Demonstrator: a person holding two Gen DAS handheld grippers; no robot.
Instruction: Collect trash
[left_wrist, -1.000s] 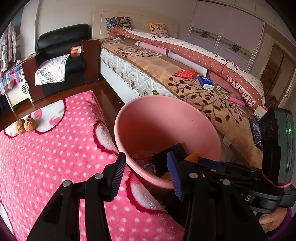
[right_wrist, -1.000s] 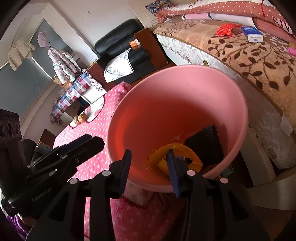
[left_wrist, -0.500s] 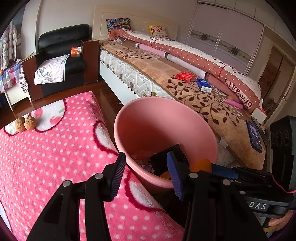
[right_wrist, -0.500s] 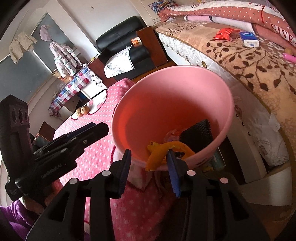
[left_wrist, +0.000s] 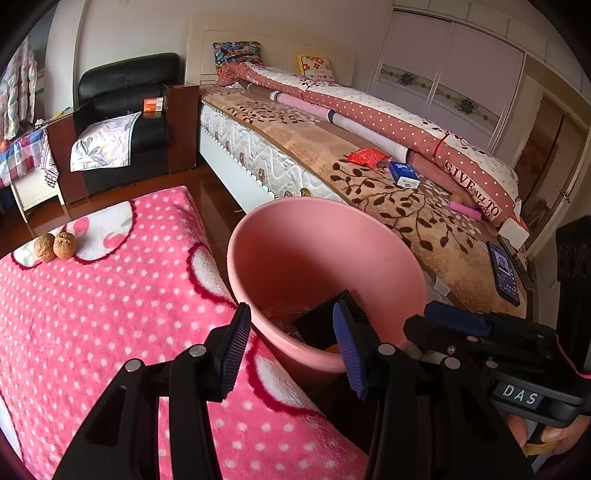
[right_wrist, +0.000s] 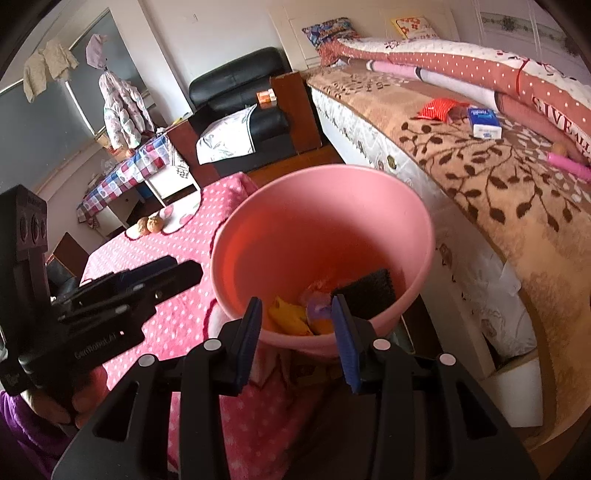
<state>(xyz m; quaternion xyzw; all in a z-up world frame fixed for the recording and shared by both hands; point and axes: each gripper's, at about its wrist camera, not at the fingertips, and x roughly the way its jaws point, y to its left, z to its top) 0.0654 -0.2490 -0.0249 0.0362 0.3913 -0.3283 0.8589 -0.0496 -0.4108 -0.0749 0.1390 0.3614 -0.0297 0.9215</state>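
— Looking in: yellow peel (right_wrist: 286, 314) lies in the pink bucket (right_wrist: 321, 206), near the bed's edge.
— Both grippers, left gripper (left_wrist: 291, 345) and right gripper (right_wrist: 297, 330), gape empty. Possibly walnuts (left_wrist: 55, 246) far left next; approach level.

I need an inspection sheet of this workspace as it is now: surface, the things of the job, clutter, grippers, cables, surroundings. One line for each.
Surface: pink dotted blanket covers the table.
Job's things: pink bin stands between table and bed; inside lie a yellow peel, a black sponge-like pad and small scraps.
Clutter: two walnuts on the blanket's far end; on the bed, a red packet, a blue box, a phone.
Grippers: left gripper open, empty; right gripper open, empty, near the bin's rim.
Cables: nothing seen.
Surroundings: black armchair, wardrobe, hanging clothes.
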